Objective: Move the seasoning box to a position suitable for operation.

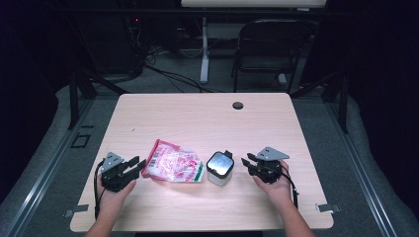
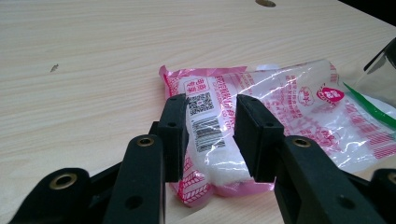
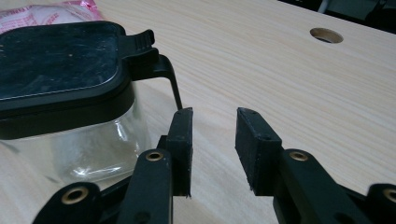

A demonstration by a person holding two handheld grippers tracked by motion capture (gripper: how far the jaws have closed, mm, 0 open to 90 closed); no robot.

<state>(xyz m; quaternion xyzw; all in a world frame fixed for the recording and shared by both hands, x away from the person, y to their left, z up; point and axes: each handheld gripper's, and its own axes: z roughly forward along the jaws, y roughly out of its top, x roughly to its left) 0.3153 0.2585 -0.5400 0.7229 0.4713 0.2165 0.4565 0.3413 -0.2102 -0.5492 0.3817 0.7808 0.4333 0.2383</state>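
Pink bag (image 1: 173, 167) lies on the desk (image 1: 207, 118), just left of the glass jar (image 1: 219, 168). Left tongs (image 2: 210, 135) straddle the bag's end, not clamping; right tongs (image 3: 214, 147) gape empty beside the jar. Approach stage; next, the left likely closes.

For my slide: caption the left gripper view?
Open left gripper approaching the end of a pink-printed bag on the table.

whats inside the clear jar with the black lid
Through the glass wall of the jar, nothing distinct shows inside; it looks empty. The black lid covers the top, so the upper inside is hidden.
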